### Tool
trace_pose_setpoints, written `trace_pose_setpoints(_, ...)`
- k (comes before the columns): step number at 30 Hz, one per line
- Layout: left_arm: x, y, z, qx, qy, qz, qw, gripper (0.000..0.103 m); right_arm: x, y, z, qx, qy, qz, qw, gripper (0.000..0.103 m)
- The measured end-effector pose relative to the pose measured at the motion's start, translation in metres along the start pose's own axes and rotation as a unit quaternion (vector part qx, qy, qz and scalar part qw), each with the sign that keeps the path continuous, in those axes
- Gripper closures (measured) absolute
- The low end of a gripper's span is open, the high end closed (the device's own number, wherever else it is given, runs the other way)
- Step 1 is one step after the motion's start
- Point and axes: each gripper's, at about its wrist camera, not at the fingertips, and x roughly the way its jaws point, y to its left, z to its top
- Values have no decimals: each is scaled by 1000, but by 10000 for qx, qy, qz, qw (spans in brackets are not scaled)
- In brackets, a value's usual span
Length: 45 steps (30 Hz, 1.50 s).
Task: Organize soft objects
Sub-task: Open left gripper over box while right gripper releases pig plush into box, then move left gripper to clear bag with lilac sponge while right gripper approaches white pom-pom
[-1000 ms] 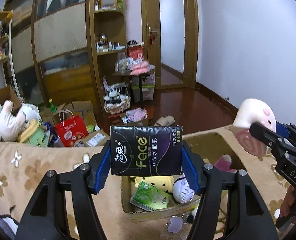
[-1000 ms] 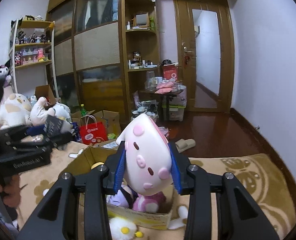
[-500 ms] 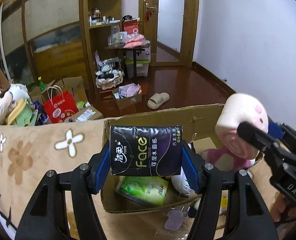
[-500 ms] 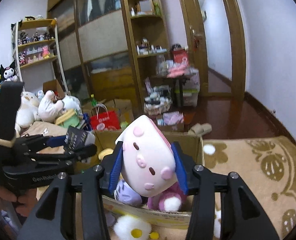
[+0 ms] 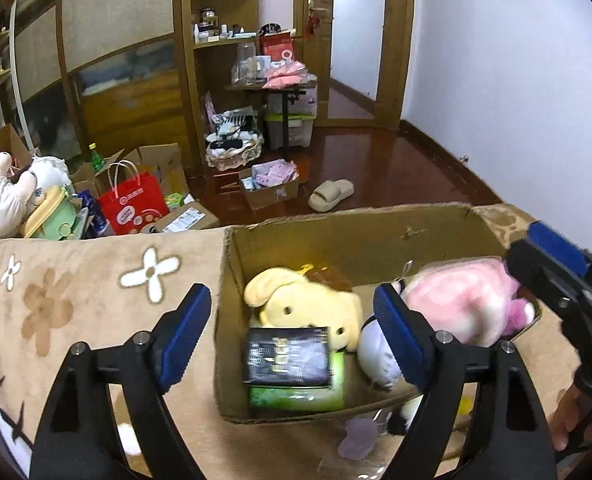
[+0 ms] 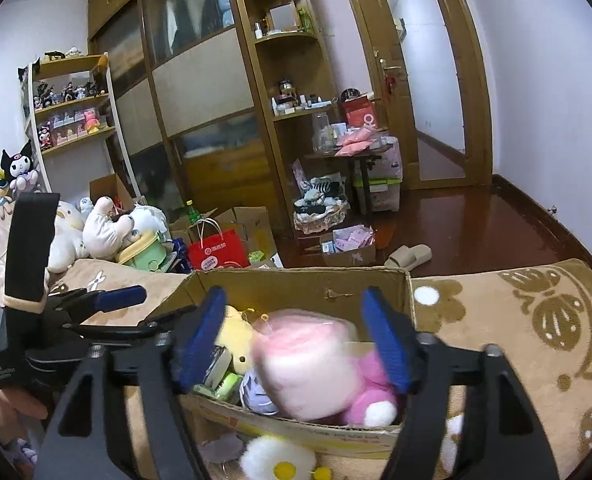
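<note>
Both jaws have just been opening; nothing is pinched on either side.

Left gripper (image 5: 292, 334): jaws spread wide over the cardboard box (image 5: 376, 232). The black tissue pack (image 5: 287, 356) is seen lying in the box, clear of both pads, resting on a green tissue pack (image 5: 296, 398) and against the yellow plush (image 5: 304, 300). Slight blur on the black pack.

Right gripper (image 6: 296, 336): jaws spread, blue pads on either side of the pink plush (image 6: 308, 364) but not pressed on it. The plush is blurred and sits in the right half of the box, on top of a darker pink plush (image 6: 370, 390). A lilac-white plush (image 5: 376, 356) is wedged between the yellow and pink ones.

The box is placed on a beige flowered blanket (image 5: 76, 280). A white flower toy (image 6: 278, 460) lies just outside the box's near wall.

In the right wrist view the left gripper is seen at far left, a hand (image 6: 4, 402) under it. Whether the pink plush has fully settled cannot be told from the blur.
</note>
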Motion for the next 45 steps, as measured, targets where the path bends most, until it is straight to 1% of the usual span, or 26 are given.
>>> trace_pose_setpoints(1, -1, 1, -1, -9, -3, 43, 10000, 19, -2, 0, -1, -15, -14, -25, 10000, 20)
trace_pose_setpoints(3, -4, 6, -1, -150, -46, 45, 9999, 9, -5, 0, -1, -19, -8, -59, 10000, 19)
trace_pose_setpoints(5, -9, 11, 0, -295, -56, 8, 9995, 9, -9, 0, 1, 11, -2, -76, 10000, 15)
trace_pose_setpoints(7, -13, 16, 1, -386, -13, -23, 9993, 9, -17, 1, 2, 35, -53, -108, 9999, 5)
trace_pose_setpoints(9, -18, 18, 1, -406, 9, 36, 9992, 6, -26, 3, 2, 45, -137, -144, 9998, 0)
trace_pose_setpoints(11, -26, 19, 0, -405, -22, 90, 9991, 3, -35, 5, 1, 36, -192, -201, 9996, 0)
trace_pose_setpoints(13, -35, 20, -2, -437, -115, 159, 9989, 3, -41, 8, 1, -12, -124, -188, 9997, 0)
trace_pose_setpoints(15, -46, 22, -6, -479, -160, 150, 9986, 3, -48, 11, 0, -63, -84, -226, 9997, 0)
trace_pose_setpoints(18, -59, 23, -12, -423, -116, 140, 9989, 2, -61, 15, -1, -124, -41, -214, 9997, 0)
trace_pose_setpoints(21, -72, 24, -19, -372, -75, 208, 9991, 2, -76, 18, -1, -160, -74, -245, 9995, 0)
trace_pose_setpoints(24, -83, 25, -23, -399, 46, 137, 9991, 3, -90, 18, -2, -125, -114, -270, 9995, 0)
trace_pose_setpoints(28, -101, 22, -25, -393, -25, 117, 9992, 3, -105, 20, -5, -74, -136, -316, 9994, 0)
trace_pose_setpoints(32, -114, 17, -32, -338, 5, 117, 9994, 2, -115, 21, -13, -74, -102, -359, 9993, 0)
trace_pose_setpoints(36, -119, 13, -40, -289, 123, 106, 9995, 2, -122, 22, -21, -32, -70, -395, 9992, 0)
trace_pose_setpoints(39, -122, 15, -47, -413, 123, 121, 9990, 2, -123, 23, -26, -49, -32, -391, 9992, 0)
trace_pose_setpoints(41, -120, 15, -50, -445, 177, 135, 9988, 3, -122, 26, -30, -107, 13, -452, 9989, 0)
trace_pose_setpoints(43, -116, 14, -53, -371, 222, 171, 9989, 3, -119, 28, -33, -159, 76, -472, 9987, 0)
trace_pose_setpoints(45, -110, 13, -56, -328, 321, 110, 9989, 3, -114, 30, -36, -210, 119, -500, 9985, 0)
